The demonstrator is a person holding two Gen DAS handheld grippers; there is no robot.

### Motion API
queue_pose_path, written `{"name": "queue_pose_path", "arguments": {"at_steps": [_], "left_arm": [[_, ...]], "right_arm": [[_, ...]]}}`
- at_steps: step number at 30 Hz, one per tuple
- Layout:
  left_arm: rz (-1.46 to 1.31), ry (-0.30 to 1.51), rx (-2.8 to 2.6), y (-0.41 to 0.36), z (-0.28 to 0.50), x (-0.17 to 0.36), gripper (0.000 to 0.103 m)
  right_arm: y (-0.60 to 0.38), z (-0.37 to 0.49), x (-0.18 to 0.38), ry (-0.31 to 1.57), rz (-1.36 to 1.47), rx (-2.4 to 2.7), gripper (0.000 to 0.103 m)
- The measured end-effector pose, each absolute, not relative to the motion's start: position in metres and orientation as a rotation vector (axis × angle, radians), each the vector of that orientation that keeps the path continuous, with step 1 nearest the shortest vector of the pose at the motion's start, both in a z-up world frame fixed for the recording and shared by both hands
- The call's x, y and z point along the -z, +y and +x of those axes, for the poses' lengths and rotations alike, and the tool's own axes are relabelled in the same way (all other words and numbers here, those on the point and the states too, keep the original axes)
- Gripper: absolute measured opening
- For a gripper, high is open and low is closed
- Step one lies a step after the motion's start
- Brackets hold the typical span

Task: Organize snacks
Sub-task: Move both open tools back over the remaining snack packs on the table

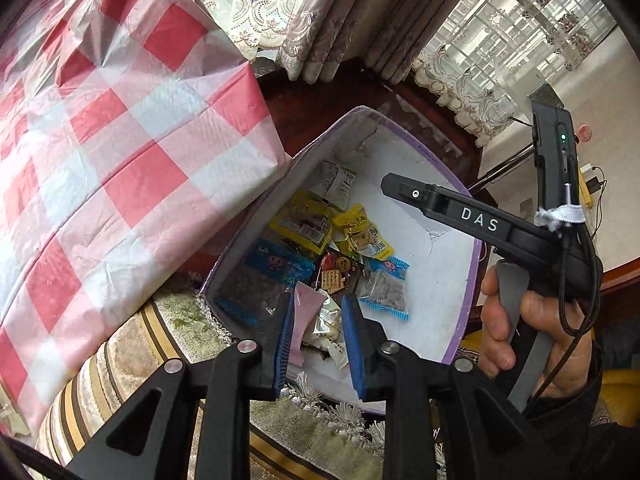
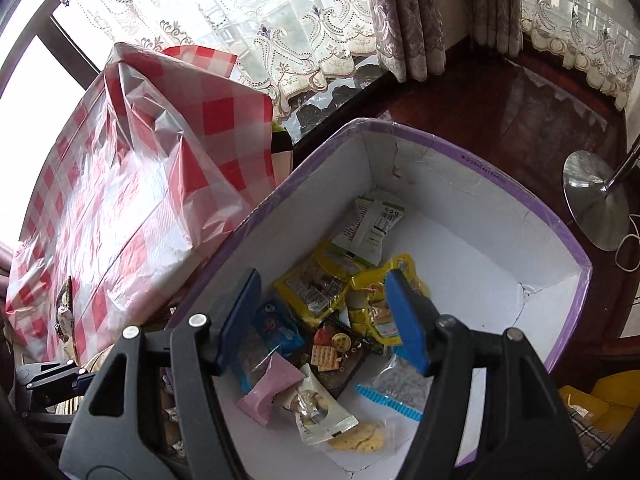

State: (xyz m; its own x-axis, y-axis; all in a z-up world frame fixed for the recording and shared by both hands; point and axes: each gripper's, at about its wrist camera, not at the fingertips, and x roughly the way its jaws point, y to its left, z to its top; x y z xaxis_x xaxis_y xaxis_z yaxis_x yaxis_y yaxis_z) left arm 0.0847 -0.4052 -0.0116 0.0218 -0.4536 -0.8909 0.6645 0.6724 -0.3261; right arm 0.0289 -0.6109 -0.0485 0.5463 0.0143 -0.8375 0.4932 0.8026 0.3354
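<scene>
A white box with a purple rim (image 1: 472, 280) (image 2: 520, 196) holds several snack packets: yellow ones (image 1: 304, 224) (image 2: 316, 288), a blue one (image 1: 276, 268), a pink one (image 1: 306, 308) (image 2: 272, 388), a cracker pack (image 2: 326, 356) and a white pack (image 2: 376, 220) further back. My left gripper (image 1: 320, 340) hangs over the box's near corner, its blue pads a little apart; the pink packet shows through the gap but lies on the box floor. My right gripper (image 2: 324, 316) hovers above the pile, jaws wide and empty.
A table under a red-and-white checked plastic cloth (image 1: 120, 140) (image 2: 120, 200) stands against the box's left side. A striped cushion (image 1: 120, 360) lies below it. A metal lamp base (image 2: 596, 196) stands on the dark wood floor at right. A person's hand (image 1: 532, 320) grips a black handle beside the box.
</scene>
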Motion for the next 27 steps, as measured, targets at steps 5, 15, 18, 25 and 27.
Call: {"name": "queue_pose_path", "arguments": {"at_steps": [5, 15, 18, 25, 27], "left_arm": [[0.161, 1.258, 0.840, -0.386, 0.094, 0.004, 0.026], [0.038, 1.207, 0.732, -0.329, 0.118, -0.007, 0.026], [-0.007, 1.191, 0.690, -0.306, 0.125, -0.009, 0.026], [-0.114, 1.166, 0.591, -0.246, 0.137, -0.010, 0.026], [-0.153, 1.164, 0.564, -0.225, 0.139, -0.008, 0.026]], "right_arm": [[-0.591, 0.038, 0.037, 0.952, 0.560, 0.257, 0.068], [-0.524, 0.067, 0.019, 0.983, 0.463, 0.131, 0.068], [-0.498, 0.076, 0.015, 0.997, 0.429, 0.081, 0.068], [-0.432, 0.093, 0.006, 1.022, 0.358, -0.040, 0.068], [-0.414, 0.098, 0.003, 1.028, 0.334, -0.073, 0.068]]}}
